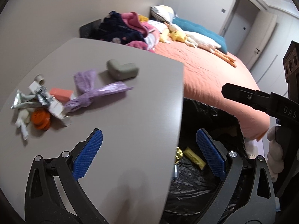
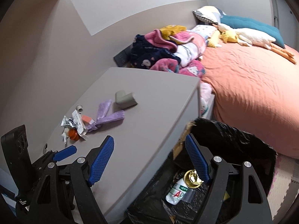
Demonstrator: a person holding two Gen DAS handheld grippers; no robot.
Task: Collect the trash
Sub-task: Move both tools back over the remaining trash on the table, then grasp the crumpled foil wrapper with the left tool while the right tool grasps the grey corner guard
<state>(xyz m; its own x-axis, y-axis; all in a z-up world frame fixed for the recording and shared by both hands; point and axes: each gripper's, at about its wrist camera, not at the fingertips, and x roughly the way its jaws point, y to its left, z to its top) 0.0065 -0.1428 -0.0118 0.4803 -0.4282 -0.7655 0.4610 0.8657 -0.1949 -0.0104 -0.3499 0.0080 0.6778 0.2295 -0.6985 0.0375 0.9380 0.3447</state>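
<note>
The trash pile [image 1: 39,106] lay on the grey worktop [image 1: 130,130], ahead and left of both tongs, well apart from them. The left tongs [image 1: 149,155] and right tongs [image 2: 149,160] stood open and empty, straddling the worktop's edge above the black-lined bin [image 2: 233,140]. A knotted purple bag [image 1: 89,93] and a grey corner guard [image 1: 122,70] lay beside the pile.

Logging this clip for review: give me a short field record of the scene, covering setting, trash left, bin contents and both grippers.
setting: bedroom, grey cabinet top beside a bed
trash left: knotted purple bag, orange cap, crumpled foil wrapper, all on the cabinet top
other item: grey corner guard
bin: black-lined bin between cabinet and bed, holding a small bottle
left gripper: open, empty
right gripper: open, empty
</note>
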